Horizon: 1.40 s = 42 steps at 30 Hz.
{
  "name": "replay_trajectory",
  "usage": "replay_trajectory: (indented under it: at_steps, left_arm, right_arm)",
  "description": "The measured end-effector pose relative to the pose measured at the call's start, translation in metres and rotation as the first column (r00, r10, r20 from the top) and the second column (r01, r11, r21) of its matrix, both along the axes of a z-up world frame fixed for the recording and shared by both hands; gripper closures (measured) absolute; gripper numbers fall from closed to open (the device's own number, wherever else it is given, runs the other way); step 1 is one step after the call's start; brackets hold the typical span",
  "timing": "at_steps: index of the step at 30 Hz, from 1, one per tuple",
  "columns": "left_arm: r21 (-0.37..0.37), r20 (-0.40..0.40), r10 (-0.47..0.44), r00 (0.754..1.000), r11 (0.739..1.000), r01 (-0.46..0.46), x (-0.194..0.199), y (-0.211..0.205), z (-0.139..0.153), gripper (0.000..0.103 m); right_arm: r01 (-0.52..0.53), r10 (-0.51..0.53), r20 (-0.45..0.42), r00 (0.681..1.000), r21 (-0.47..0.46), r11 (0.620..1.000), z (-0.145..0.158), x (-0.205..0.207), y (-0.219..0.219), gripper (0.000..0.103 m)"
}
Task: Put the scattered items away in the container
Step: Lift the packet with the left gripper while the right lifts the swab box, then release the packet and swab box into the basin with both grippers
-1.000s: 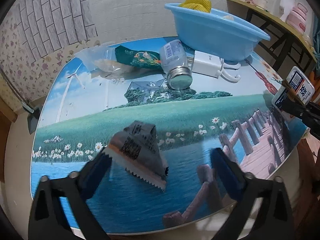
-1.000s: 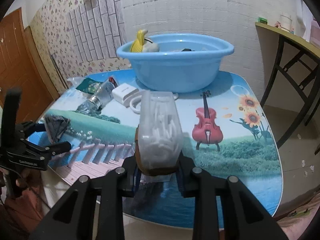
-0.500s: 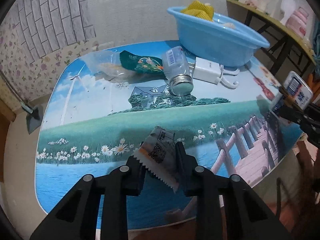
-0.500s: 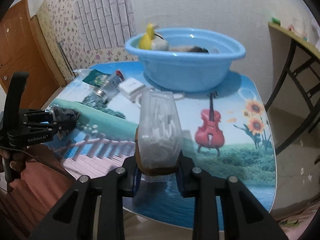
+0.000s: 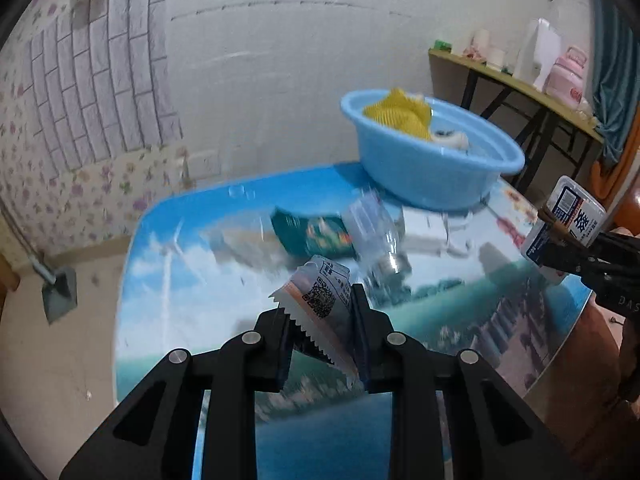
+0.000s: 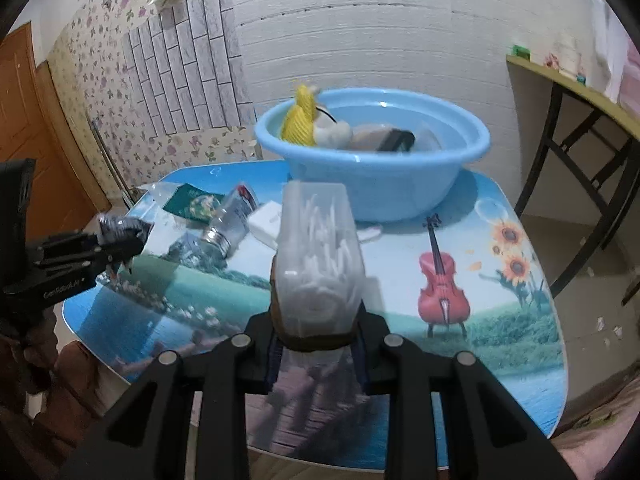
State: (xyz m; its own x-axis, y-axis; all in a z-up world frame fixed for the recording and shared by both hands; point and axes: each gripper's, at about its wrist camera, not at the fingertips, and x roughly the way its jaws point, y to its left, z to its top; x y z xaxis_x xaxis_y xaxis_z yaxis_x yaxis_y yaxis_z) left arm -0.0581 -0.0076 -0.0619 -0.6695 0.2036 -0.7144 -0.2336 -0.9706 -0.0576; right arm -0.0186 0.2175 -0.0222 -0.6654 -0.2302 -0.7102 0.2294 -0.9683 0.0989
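blue basin point(image 6: 372, 184) at far side of counter point(image 6: 500, 320), holding yellow mesh item point(image 6: 298, 120) and other things, too blurred to name

left gripper point(image 5: 322, 322): fingers clamped on small sachet point(image 5: 320, 296) with qr code, held above counter

right gripper point(image 6: 316, 344): fingers clamped on clear cotton swab box point(image 6: 318, 256), upright, above near edge of counter

on counter near basin: glass jar point(image 6: 226, 226) on side, green packet point(image 6: 192, 204), white charger point(image 6: 266, 222), clear bag, blurred in left view

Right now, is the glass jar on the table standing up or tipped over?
Tipped over: the glass jar lies on its side on the table, metal lid facing the camera.
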Motion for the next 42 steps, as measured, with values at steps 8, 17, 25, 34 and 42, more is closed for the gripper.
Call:
replay_trajectory:
  at_steps: [8, 17, 25, 34, 42]
  left_arm:
    - [0.022, -0.094, -0.076, 0.993, 0.997, 0.079, -0.017, 0.002, 0.039, 0.079]
    - [0.075, -0.203, -0.111, 0.973, 0.989, 0.128, -0.066, 0.056, 0.075, 0.079]
    - [0.060, -0.187, -0.108, 0.977, 0.991, 0.121, -0.105, 0.104, 0.064, 0.079]
    - [0.007, -0.145, -0.083, 0.986, 0.996, 0.085, -0.125, 0.133, 0.046, 0.077]
    - [-0.046, -0.203, -0.101, 0.974, 0.995, 0.094, -0.119, 0.146, 0.053, 0.043]
  right_arm:
    - [0.051, -0.052, -0.078, 0.996, -0.015, 0.999, 0.056, -0.026, -0.007, 0.075]
    - [0.120, -0.126, -0.107, 0.986, -0.066, 0.991, 0.061, -0.086, 0.024, 0.075]
    - [0.051, -0.058, -0.148, 0.987, -0.050, 0.997, 0.060, -0.114, 0.040, 0.075]
    - [-0.022, 0.015, -0.170, 0.985, -0.042, 0.999, 0.045, -0.132, 0.049, 0.073]
    - [-0.014, 0.004, -0.153, 0.988, -0.064, 0.998, 0.038, -0.140, 0.054, 0.066]
